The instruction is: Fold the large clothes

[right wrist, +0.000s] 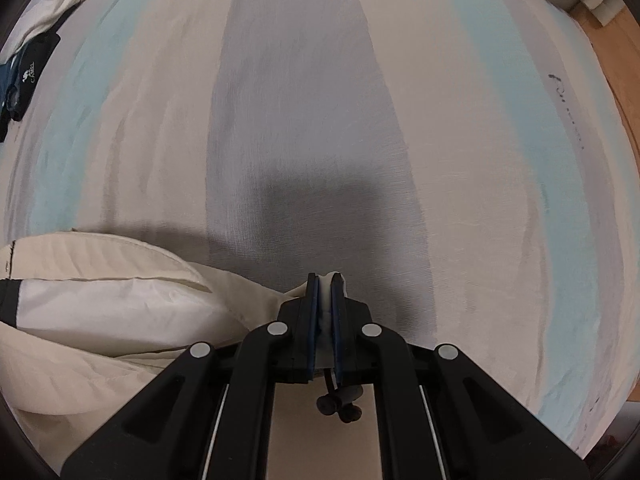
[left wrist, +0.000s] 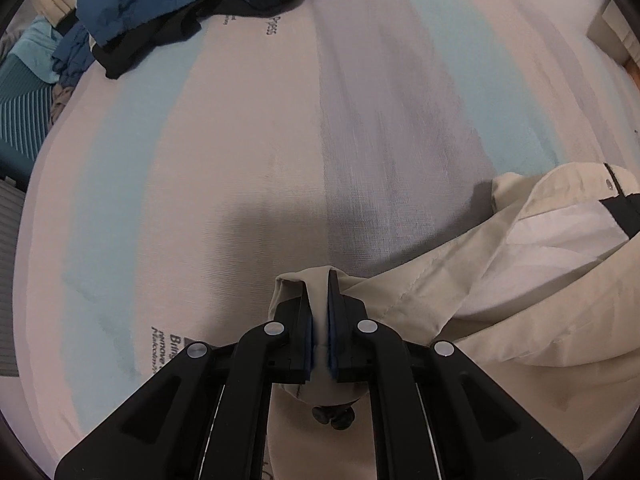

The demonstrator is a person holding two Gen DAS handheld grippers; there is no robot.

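The cream jacket (left wrist: 500,320) hangs over the bed (left wrist: 280,140), each hand-held gripper, left (left wrist: 319,308) and right (right wrist: 326,308), clamped on a pinch of its edge. Light, limp cloth; probably best held at hems or corners.

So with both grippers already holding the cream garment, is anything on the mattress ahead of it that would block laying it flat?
Nothing visible. The cream garment is pinched by the left gripper and right gripper, and the striped mattress ahead is bare. The only other things, a pile of dark clothes, lie at its far left corner.
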